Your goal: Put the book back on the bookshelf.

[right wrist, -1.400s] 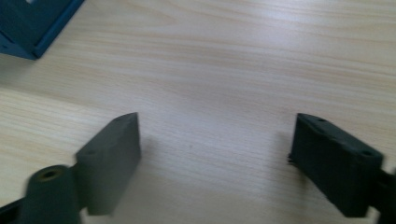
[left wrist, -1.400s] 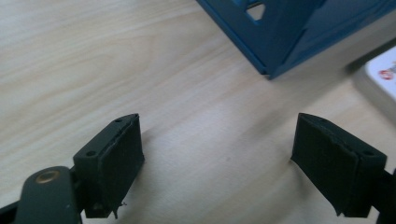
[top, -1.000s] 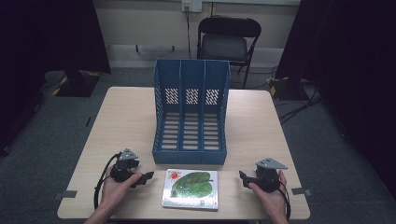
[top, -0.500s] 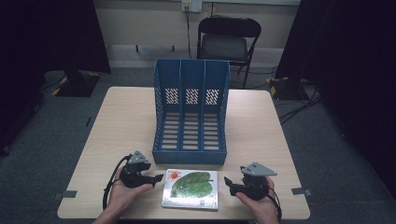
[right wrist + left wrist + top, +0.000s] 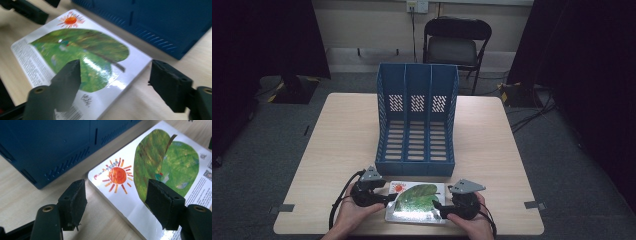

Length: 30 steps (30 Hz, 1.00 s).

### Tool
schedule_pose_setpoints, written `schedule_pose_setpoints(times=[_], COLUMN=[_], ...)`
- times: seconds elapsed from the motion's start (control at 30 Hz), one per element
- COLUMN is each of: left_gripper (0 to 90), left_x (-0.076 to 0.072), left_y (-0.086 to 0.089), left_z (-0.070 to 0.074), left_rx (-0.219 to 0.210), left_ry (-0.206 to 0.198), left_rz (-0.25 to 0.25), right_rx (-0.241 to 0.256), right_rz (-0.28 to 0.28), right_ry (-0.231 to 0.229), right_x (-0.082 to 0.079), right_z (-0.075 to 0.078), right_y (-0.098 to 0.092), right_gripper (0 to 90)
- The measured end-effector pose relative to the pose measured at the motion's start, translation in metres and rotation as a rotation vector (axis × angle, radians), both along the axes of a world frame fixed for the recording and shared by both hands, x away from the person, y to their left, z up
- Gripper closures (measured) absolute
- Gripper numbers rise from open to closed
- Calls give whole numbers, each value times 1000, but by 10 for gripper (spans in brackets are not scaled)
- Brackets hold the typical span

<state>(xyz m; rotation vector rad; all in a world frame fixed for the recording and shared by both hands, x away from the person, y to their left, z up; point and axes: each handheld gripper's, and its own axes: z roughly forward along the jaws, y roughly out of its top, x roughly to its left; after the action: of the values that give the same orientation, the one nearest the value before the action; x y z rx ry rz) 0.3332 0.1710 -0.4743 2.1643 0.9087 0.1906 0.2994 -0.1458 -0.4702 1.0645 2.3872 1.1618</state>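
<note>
From the high view, a picture book [image 5: 416, 201] lies flat on the table [image 5: 337, 145] just before the blue file rack [image 5: 417, 120], between the left gripper [image 5: 388, 198] and right gripper [image 5: 438, 206]. In the left gripper view, its jaws gape wide astride the book's spine corner, gripping nothing. In the right gripper view, its jaws spread wide over the opposite edge, empty.

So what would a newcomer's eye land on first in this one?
Probably the blue file rack, standing tall mid-table with three slots facing the person. Next, the book lying flat at the near edge, with a green leaf and an orange sun on its cover. The left gripper and right gripper flank it, jaws open over its ends.
</note>
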Motion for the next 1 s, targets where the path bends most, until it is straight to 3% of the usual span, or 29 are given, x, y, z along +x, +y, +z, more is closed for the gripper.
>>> schedule_pose_setpoints(times=[0.07, 0.1, 0.13, 0.17, 0.3, 0.33, 0.47, 0.57, 0.67, 0.77, 0.8, 0.87, 1.0], left_gripper=[328, 329, 329, 362, 335, 328, 336, 426, 405, 378, 378, 378, 362], left_x=[0, 0, 1, 4, 9, 13, 14, 13, 14, 14, 14, 14, 16], left_y=[-4, -4, -4, -4, -3, -1, -2, -5, -4, -3, -3, -3, -2], left_z=[-4, -4, -4, -6, -9, -11, -11, -13, -13, -13, -13, -13, -14], left_rx=[-17, -17, 11, 3, 9, -8, -19, -34, -38, -32, -32, -31, -36], left_ry=[32, 32, 22, 31, 44, 63, 68, 72, 74, 71, 71, 71, 62], left_rz=[-2, -2, -9, 5, 22, 26, 25, 9, 21, 35, 35, 35, 29], right_rx=[16, 17, 17, -10, -28, -20, -33, -28, -31, -17, -17, -21, -44], right_rz=[48, 49, 49, 54, 32, 33, 35, 43, 63, 105, 105, 98, 108], right_ry=[9, 13, 13, 28, 63, 69, 49, 55, 55, 55, 55, 54, 47], right_x=[0, 1, 1, 3, 6, 6, 6, 5, 4, 3, 3, 1, 0], right_z=[-2, -3, -3, -7, -13, -13, -13, -13, -14, -14, -14, -15, -15], right_y=[1, 2, 2, 3, 3, 3, 5, 7, 9, 9, 9, 14, 17], right_gripper=[333, 335, 335, 358, 355, 350, 350, 312, 274, 301, 301, 207, 203])
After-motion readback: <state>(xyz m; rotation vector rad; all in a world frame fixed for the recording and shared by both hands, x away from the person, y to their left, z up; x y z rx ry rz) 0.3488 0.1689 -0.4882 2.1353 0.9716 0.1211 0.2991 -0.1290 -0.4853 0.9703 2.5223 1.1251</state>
